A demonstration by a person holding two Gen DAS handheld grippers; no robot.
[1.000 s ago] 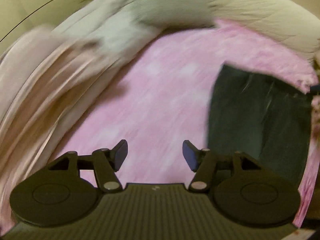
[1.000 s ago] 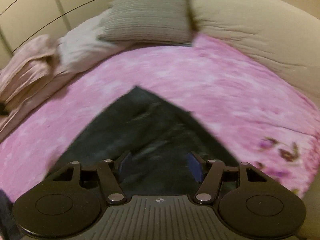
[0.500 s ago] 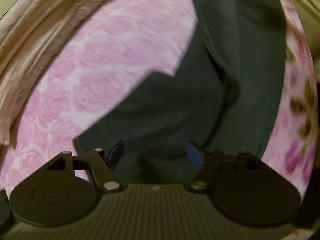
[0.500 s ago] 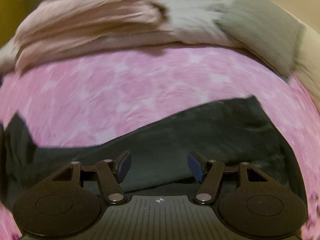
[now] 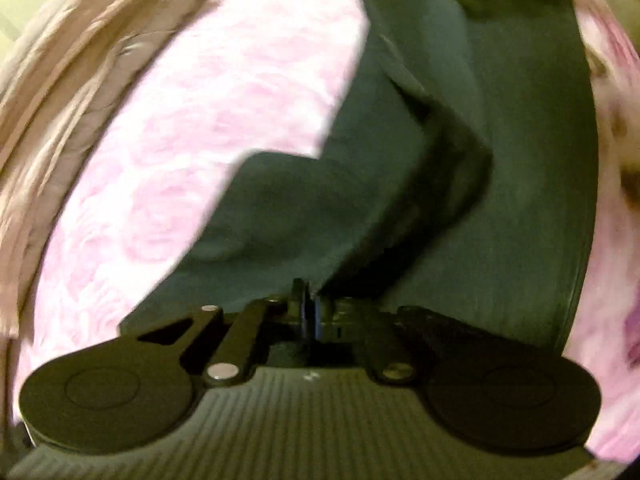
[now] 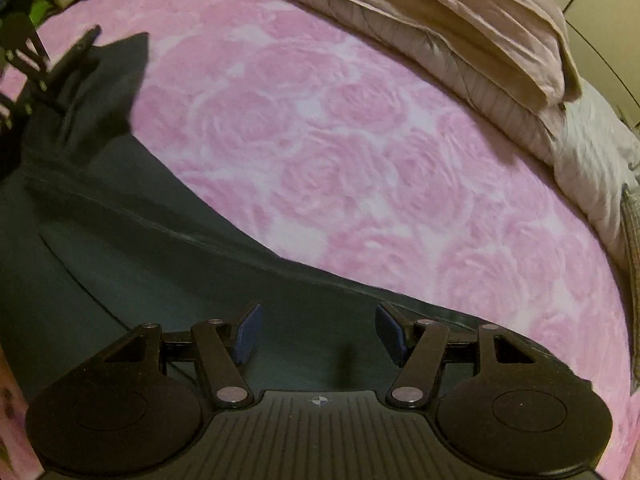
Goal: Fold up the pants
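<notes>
Bed: pink rose-print blanket [image 6: 360, 152] is carrying everything, beige bedding [image 6: 460, 32] piling along its far edge. Dark pants [image 6: 120, 280] are lying along the blanket's near edge. My left gripper [image 5: 308, 312] is pinching a pants edge, fingers closed on cloth. My right gripper [image 6: 318, 332] is hovering over the pants, fingers spread, holding nothing. Step, I judge: starting the first fold; next, right needs its own grip. Bare blanket beyond is leaving room.

Dim, warm yellowish indoor light tints both views. The left wrist view is smeared by motion blur, worst on the beige bedding [image 5: 60, 92] at its left edge. The right wrist view is sharper; the rose-patterned pink blanket [image 6: 360, 152] reads clearly. Fisheye distortion bows the edges, and the corners fall black.
</notes>
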